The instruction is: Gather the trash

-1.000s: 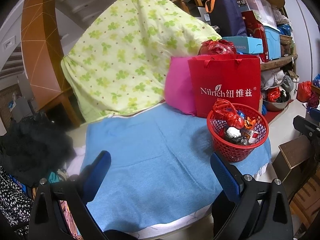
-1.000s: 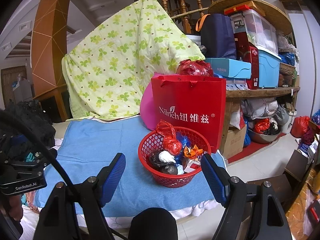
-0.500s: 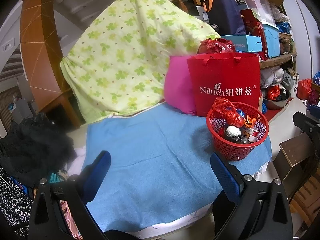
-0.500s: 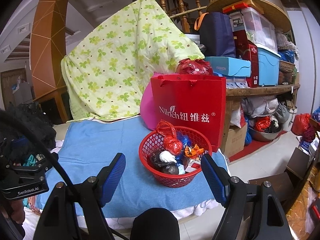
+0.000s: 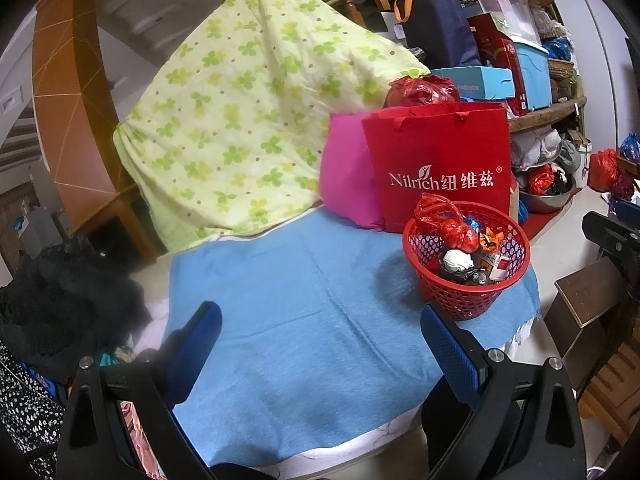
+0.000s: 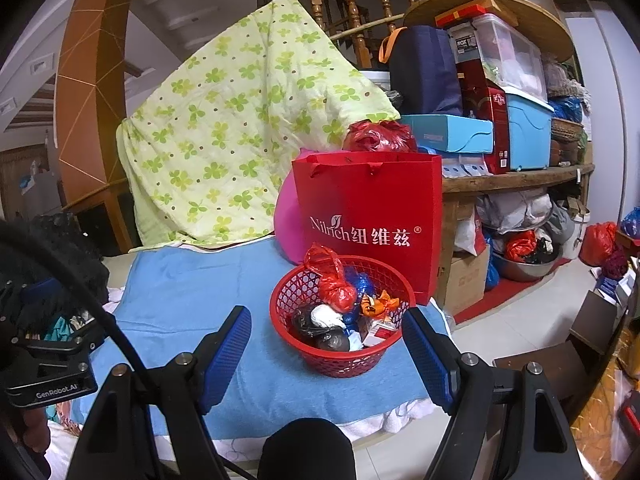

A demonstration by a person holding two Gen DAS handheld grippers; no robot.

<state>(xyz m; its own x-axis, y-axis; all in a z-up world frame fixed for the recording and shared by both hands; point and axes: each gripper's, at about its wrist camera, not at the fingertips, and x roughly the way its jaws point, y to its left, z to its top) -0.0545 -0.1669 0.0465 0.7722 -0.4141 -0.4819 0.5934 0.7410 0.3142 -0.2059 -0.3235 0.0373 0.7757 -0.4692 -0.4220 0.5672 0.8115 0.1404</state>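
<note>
A red mesh basket stands on the blue towel near its right edge. It holds several pieces of trash: a knotted red bag, a white wad, a dark lump, an orange wrapper, a small red-and-white box. My left gripper hovers open over the towel, left of the basket, nothing between its blue pads. My right gripper is open too, its pads apart on either side of the basket's near rim and short of it.
Behind the basket stand a red paper bag and a pink cushion. A green-flowered quilt drapes over the back. Shelves with boxes fill the right. Dark clothes lie at the left. The left gripper's body shows in the right wrist view.
The left wrist view has shifted slightly, with the basket a little further right. The right gripper and the basket's contents look unchanged.
</note>
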